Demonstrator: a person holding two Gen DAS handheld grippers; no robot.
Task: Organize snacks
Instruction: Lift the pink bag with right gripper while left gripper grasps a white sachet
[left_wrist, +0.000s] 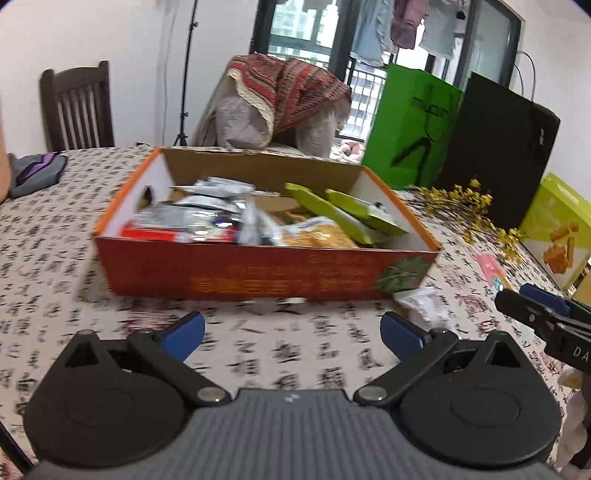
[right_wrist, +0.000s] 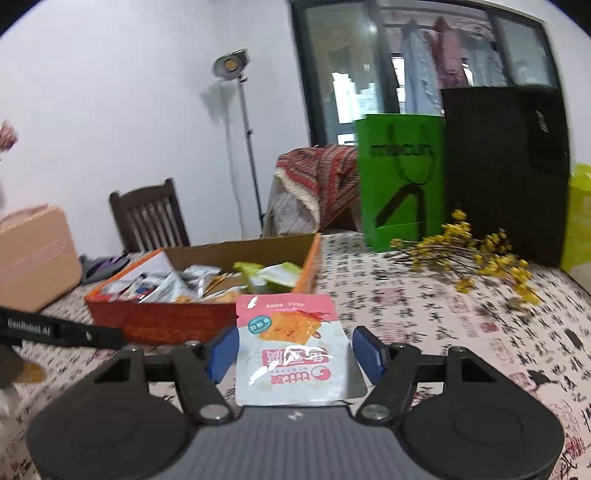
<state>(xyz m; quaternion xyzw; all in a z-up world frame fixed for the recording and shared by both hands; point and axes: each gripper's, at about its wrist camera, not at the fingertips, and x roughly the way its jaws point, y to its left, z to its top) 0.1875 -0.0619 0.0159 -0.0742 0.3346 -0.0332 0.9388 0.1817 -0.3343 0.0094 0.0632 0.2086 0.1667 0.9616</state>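
A table (left_wrist: 55, 258) under a cloth printed with black characters carries an orange cardboard box (left_wrist: 258, 273) full of snack packets. In the left wrist view the box lies ahead of the left gripper (left_wrist: 291, 332), whose blue fingers are spread wide with only cloth between them. The right gripper (right_wrist: 293, 350) has a pink-and-white snack pouch (right_wrist: 291, 350) between its fingers; whether the right pad touches it I cannot tell. The box sits beyond and to the left of the pouch. A small white packet (left_wrist: 421, 302) lies by the box's near right corner.
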